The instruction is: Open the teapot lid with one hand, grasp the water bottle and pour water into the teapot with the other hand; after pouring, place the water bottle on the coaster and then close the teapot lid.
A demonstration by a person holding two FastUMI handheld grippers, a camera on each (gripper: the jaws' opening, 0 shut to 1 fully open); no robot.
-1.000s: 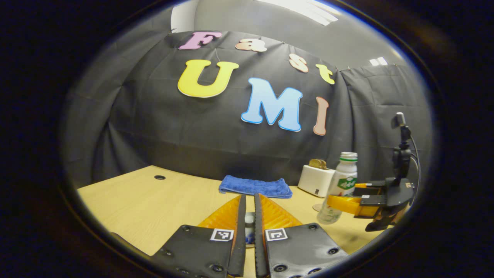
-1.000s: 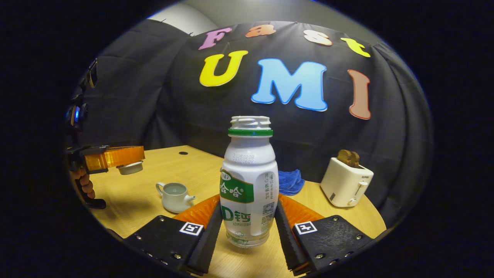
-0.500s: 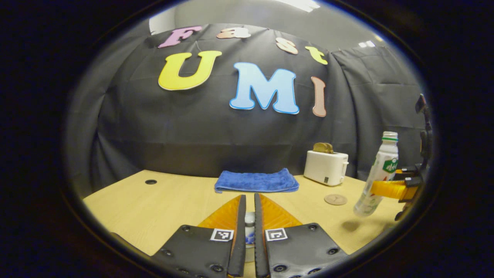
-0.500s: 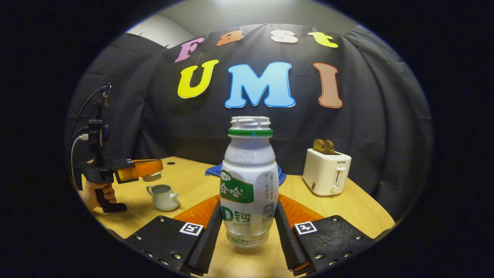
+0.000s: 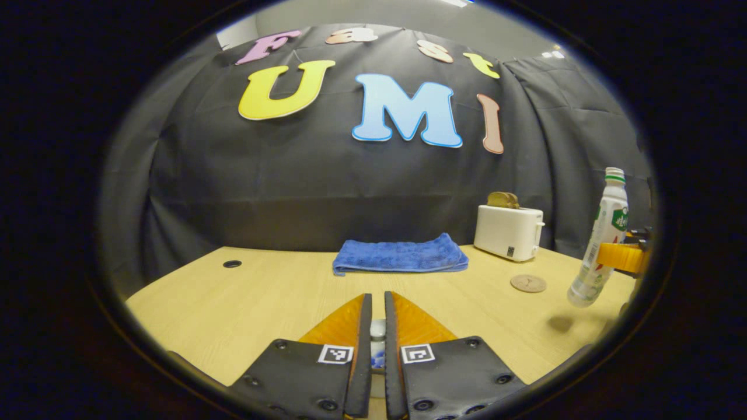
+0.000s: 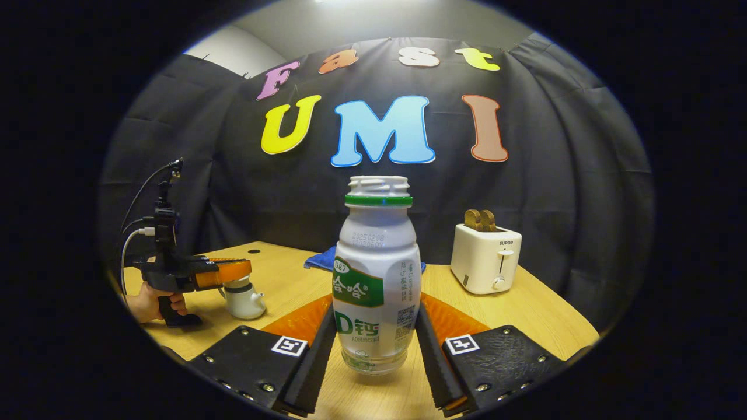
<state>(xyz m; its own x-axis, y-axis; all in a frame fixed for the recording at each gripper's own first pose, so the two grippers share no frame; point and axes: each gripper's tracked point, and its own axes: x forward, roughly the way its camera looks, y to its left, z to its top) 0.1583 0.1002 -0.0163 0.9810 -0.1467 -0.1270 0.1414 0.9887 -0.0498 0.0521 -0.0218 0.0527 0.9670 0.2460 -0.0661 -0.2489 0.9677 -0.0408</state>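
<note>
R gripper (image 6: 376,350) grips bottle (image 6: 376,274).

The lid (image 5: 377,344) was mostly hidden between the left gripper's (image 5: 373,326) fingers; the bottle (image 6: 377,274) hid part of the towel (image 6: 320,261).

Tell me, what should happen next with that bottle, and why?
Probably carry the bottle over to the coaster and set it down. The right gripper holds it upright above the table, off the coaster, while the left gripper already has the lid at the teapot.
</note>
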